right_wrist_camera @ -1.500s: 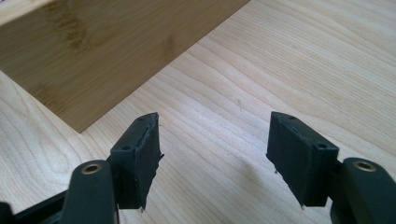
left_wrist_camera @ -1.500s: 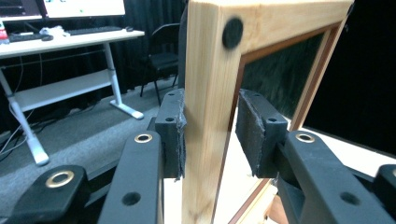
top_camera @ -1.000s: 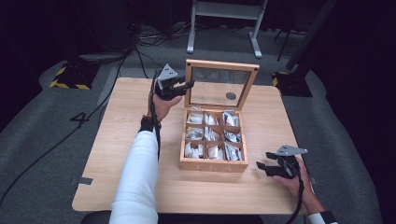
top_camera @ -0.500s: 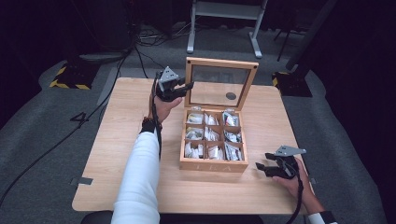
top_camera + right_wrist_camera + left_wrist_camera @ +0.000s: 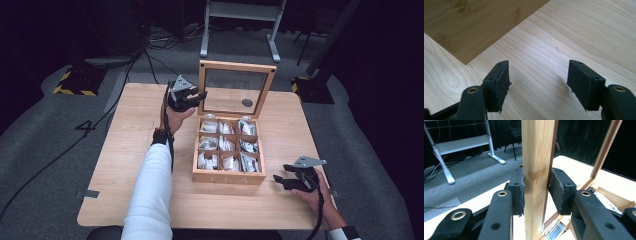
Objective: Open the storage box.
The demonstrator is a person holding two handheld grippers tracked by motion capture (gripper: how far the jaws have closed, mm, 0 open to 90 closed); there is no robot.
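Two tongs are working at the table — the left tongs (image 5: 196,96) are clamping the left frame of the upright glass lid (image 5: 236,89) of the wooden box (image 5: 228,176) sitting mid-table, while the right tongs (image 5: 283,180) are resting with jaws apart near the table's (image 5: 125,150) right front corner.

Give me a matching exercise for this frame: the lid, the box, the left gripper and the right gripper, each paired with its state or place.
Things:
1. lid
2. box
3. left gripper
4. right gripper

States:
A. open, low over the table
B. upright, glass-paned
C. nine compartments of packets
D. shut on the lid's side frame

Pairs: 1-B, 2-C, 3-D, 4-A
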